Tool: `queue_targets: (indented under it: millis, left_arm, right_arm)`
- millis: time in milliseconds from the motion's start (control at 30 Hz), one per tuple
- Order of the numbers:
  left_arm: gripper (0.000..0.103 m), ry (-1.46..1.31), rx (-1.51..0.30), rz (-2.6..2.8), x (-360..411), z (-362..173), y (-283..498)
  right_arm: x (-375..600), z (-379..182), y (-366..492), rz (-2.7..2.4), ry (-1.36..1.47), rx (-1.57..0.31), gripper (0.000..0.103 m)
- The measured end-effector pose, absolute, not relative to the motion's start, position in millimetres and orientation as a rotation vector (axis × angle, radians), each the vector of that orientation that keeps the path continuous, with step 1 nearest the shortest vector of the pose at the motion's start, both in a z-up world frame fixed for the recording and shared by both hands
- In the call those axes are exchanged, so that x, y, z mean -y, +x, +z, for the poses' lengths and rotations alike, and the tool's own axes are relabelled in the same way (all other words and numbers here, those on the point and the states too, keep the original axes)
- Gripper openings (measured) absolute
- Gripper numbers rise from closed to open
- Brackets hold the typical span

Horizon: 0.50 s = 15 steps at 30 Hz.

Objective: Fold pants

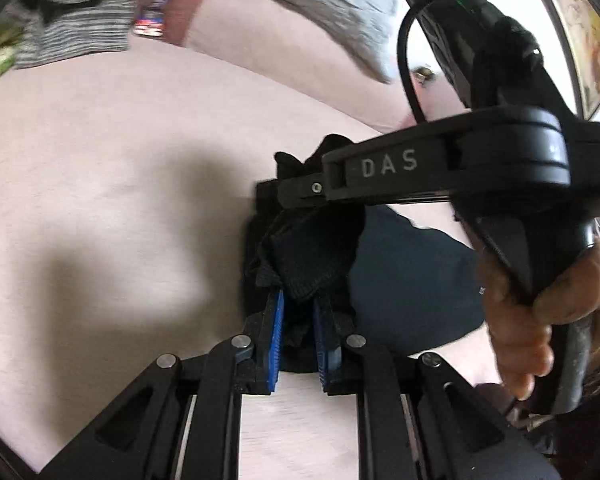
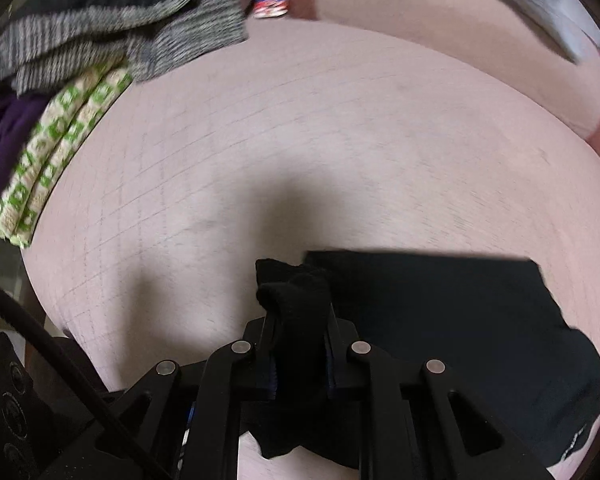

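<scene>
Black knit fabric of the dark pants (image 2: 440,320), lying on the pale pink bed sheet (image 2: 300,140), is pinched by both the left gripper (image 1: 298,332) and right gripper (image 2: 300,356), nearly closed, so lift both corners evenly, keeping the edge taut.

The pants (image 2: 460,332) are black, of a soft knit-looking cloth, and lie low and right of centre in the right wrist view on a pale pink surface. Their far edge runs straight across; the right side is ragged. At lower centre a bunched edge stands up. In the left wrist view the same dark cloth (image 1: 404,280) sits at centre right, gathered into a crumpled peak.
</scene>
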State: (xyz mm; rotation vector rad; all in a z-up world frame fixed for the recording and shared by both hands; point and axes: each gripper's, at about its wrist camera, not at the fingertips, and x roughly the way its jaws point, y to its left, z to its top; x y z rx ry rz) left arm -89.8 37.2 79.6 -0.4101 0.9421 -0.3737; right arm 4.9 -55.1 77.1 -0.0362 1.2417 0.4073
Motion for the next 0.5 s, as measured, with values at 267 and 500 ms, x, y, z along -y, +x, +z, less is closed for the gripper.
queue_targets:
  millis: [267, 500]
  left_arm:
    - [0.017, -0.331, -0.966, -0.539, 56, 81, -75]
    - [0.049, -0.285, -0.974, -0.609, 68, 88, -105]
  right_arm:
    - [149, 57, -1, 0.289, 0.106, -1.224, 0.019]
    - [216, 32, -8, 0.085, 0.077, -1.156, 0.042]
